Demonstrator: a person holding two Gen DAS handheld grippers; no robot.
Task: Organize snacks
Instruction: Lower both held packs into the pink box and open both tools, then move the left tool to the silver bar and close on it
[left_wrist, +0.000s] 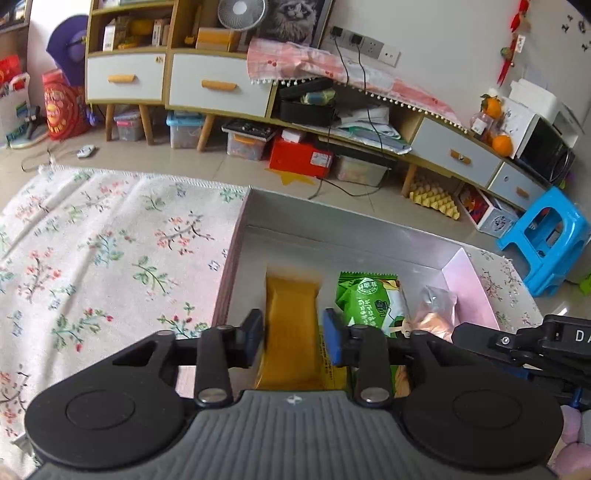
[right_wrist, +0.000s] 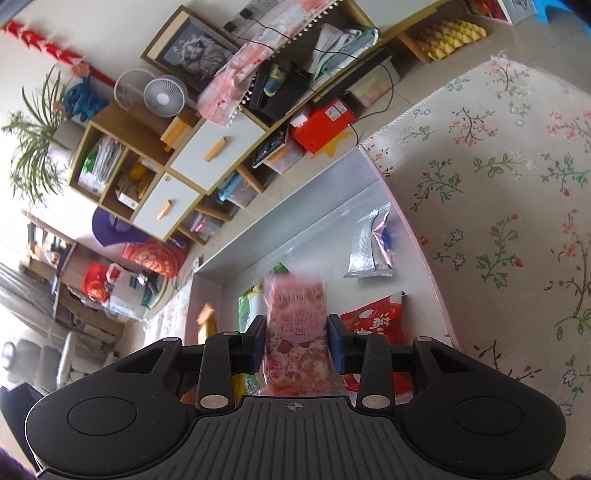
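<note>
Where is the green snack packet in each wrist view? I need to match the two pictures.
Left wrist: green snack packet lies in the box, right of centre, just right of the yellow packet between the left gripper pads.
Right wrist: only a sliver shows, left of the pink packet in the right gripper.
Shared landmark: the red box under the cabinet.

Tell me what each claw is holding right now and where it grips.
Left claw: yellow packet between its pads, near the middle. Right claw: pink packet, likewise. Whether the pads still press cannot be told.
</note>
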